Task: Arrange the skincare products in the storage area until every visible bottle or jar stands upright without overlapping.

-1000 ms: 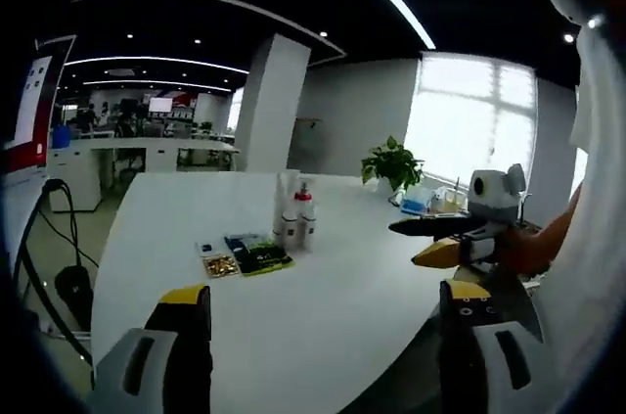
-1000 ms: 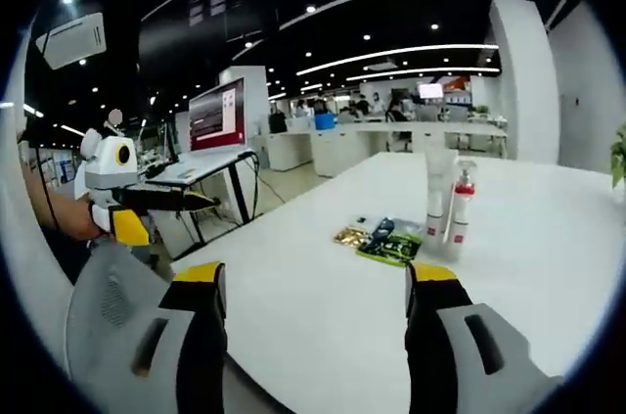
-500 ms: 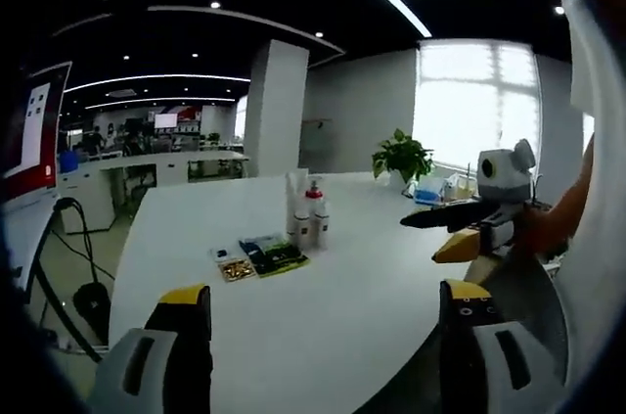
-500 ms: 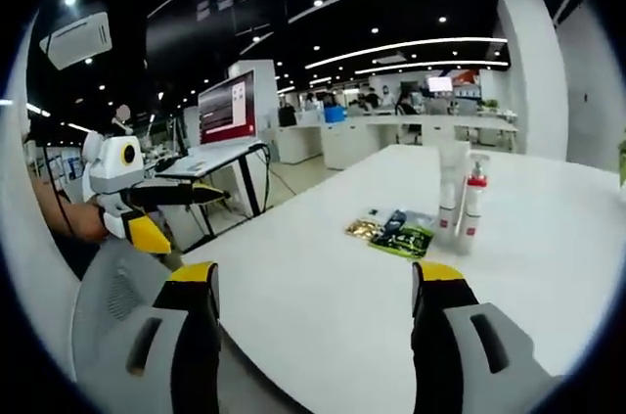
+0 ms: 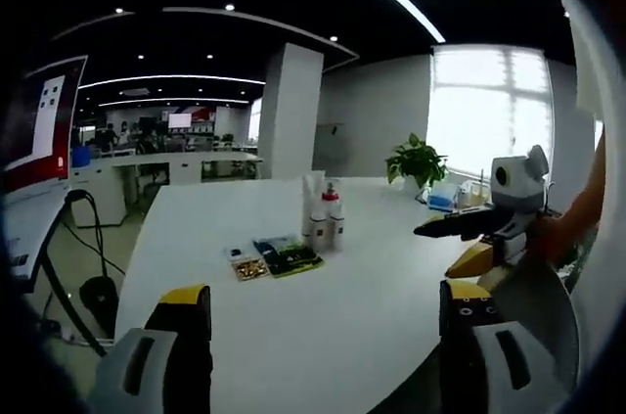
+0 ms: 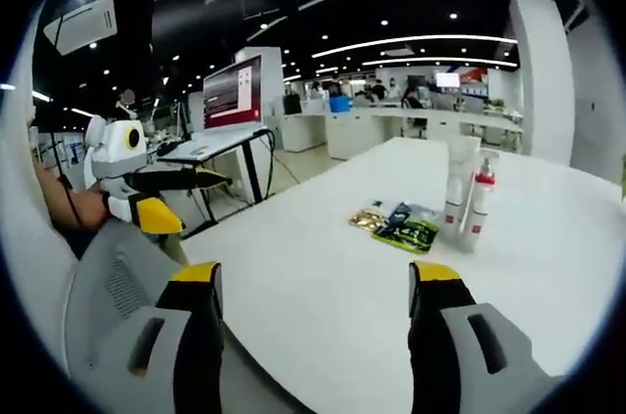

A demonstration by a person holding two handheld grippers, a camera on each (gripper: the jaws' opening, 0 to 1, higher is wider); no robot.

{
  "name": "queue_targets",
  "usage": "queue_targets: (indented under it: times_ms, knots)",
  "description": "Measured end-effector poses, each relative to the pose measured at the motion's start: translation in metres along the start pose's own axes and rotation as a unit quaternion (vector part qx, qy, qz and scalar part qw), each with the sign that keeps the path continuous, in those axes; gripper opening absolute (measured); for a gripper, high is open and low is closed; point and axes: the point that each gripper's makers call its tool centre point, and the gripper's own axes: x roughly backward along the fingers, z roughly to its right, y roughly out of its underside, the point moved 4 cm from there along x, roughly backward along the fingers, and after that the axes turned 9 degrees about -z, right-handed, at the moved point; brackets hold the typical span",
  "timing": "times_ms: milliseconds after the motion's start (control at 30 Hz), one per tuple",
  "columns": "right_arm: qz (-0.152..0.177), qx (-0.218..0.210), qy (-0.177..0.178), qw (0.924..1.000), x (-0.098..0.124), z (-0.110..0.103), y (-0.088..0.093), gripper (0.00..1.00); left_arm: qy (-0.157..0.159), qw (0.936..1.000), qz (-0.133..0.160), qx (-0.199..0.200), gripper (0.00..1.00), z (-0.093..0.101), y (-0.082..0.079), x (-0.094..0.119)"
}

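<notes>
I hold both tools above the near edge of the white table point(image 5: 323, 326), nothing gripped. My left gripper point(image 5: 318, 311) has its jaws spread wide with only bare tabletop between them; my right gripper point(image 6: 315, 287) is likewise released, jaws wide, empty.

Skincare group stands well ahead of both tools, out of reach. In the left gripper view: a tall white tube point(image 5: 313, 207) and a red-capped pump bottle point(image 5: 332, 213), upright, just beside each other, ahead and about midway between my jaws. Just to their left lie flat sachets: a dark green packet point(image 5: 287, 255) and a small gold packet point(image 5: 247, 265).

In the right gripper view the same group sits ahead and slightly right of my right jaw: tube point(image 6: 457, 195), pump bottle point(image 6: 480, 204), green packet point(image 6: 409, 228), gold packet point(image 6: 369, 220). I cannot tell whether the bottles touch.
</notes>
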Motion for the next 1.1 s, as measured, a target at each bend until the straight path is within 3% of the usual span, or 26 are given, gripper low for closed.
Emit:
queue_targets:
  times_ms: [333, 567, 733, 1100]
  knots:
    - [-0.002, -0.006, 0.004, 1.0000, 0.001, 0.003, 0.001, 0.73, -0.016, 0.9997, -0.003, -0.018, 0.99, 0.002, 0.000, -0.004]
    - [0.003, -0.005, 0.002, 1.0000, 0.002, 0.001, 0.000, 0.73, -0.011, 0.9997, 0.015, -0.016, 0.97, 0.005, -0.009, 0.002]
    - [0.011, -0.014, 0.018, 0.9997, 0.006, 0.008, -0.002, 0.72, -0.012, 0.9998, 0.010, -0.015, 0.97, 0.003, -0.006, 0.001]
    - [-0.006, -0.019, 0.017, 0.9997, 0.002, 0.008, 0.002, 0.73, -0.024, 0.9994, 0.005, -0.024, 0.99, 0.000, -0.005, 0.002]
